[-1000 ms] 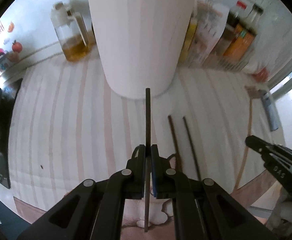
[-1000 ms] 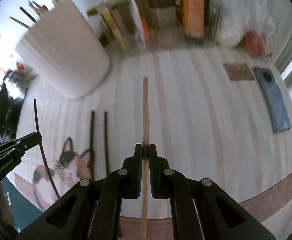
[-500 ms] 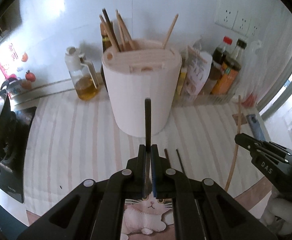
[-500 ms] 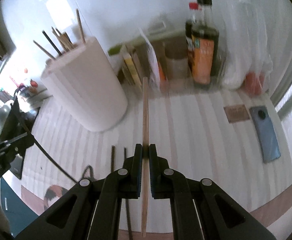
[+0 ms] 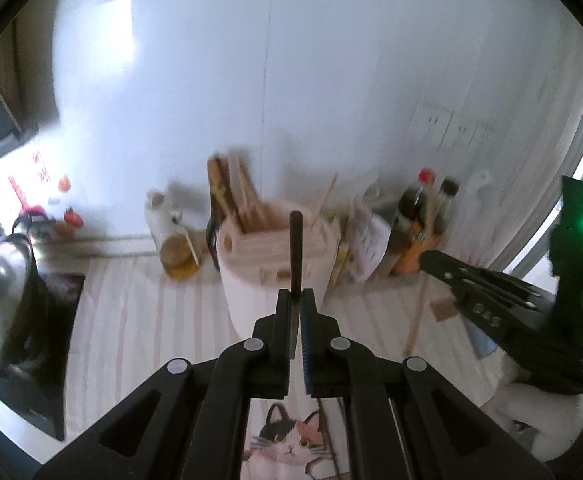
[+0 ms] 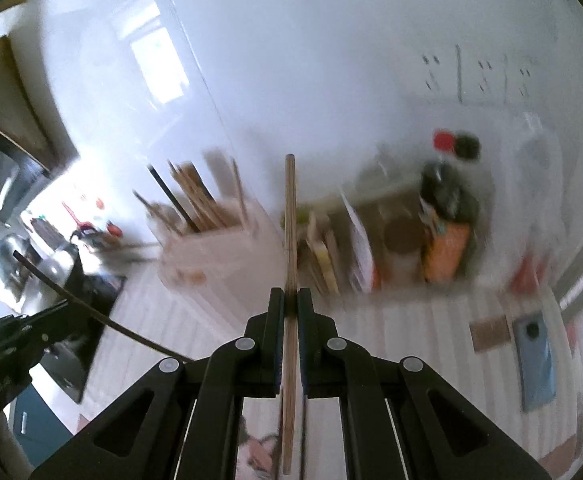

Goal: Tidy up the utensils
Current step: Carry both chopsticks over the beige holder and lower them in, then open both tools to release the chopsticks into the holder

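1. Steel kettle (image 5: 5, 280) stands at the far left of the bench (image 5: 131, 320), on a dark cooktop and clear of the work.
2. The left hand-held gripper (image 5: 296, 300) is clamped on a dark chopstick (image 5: 294, 252), which points up and forward toward the holder, probably so its tip can drop into a slot.
3. The pale pink utensil holder (image 5: 275, 272) sits mid-bench against the wall, already bristling with chopsticks; an oil jug (image 5: 171, 248) stands to its left.
4. The right hand-held gripper (image 6: 290, 300) pinches a light wooden chopstick (image 6: 290, 220) near its middle, which should keep it balanced.
5. Sauce bottles (image 5: 419, 232) line the wall at the right, apart from the holder.
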